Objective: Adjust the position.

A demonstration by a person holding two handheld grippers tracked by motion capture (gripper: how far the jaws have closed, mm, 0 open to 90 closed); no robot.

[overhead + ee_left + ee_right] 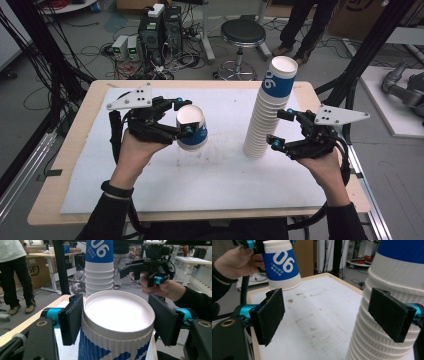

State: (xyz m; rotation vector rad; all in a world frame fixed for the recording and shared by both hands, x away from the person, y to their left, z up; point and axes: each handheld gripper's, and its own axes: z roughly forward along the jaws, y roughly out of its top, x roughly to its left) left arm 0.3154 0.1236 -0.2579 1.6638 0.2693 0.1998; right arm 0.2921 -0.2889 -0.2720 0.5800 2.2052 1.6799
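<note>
Cup [192, 127] hangs above the mat [150, 180], clamped by the left gripper [182, 117], lifted clear of the stack [267, 112] beside which the right gripper [281, 129] waits wide open to steady it

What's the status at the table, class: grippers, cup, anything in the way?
Left gripper shut on single cup, held off the mat. Right gripper open beside cup stack, not gripping. Nothing between cup and stack.
</note>
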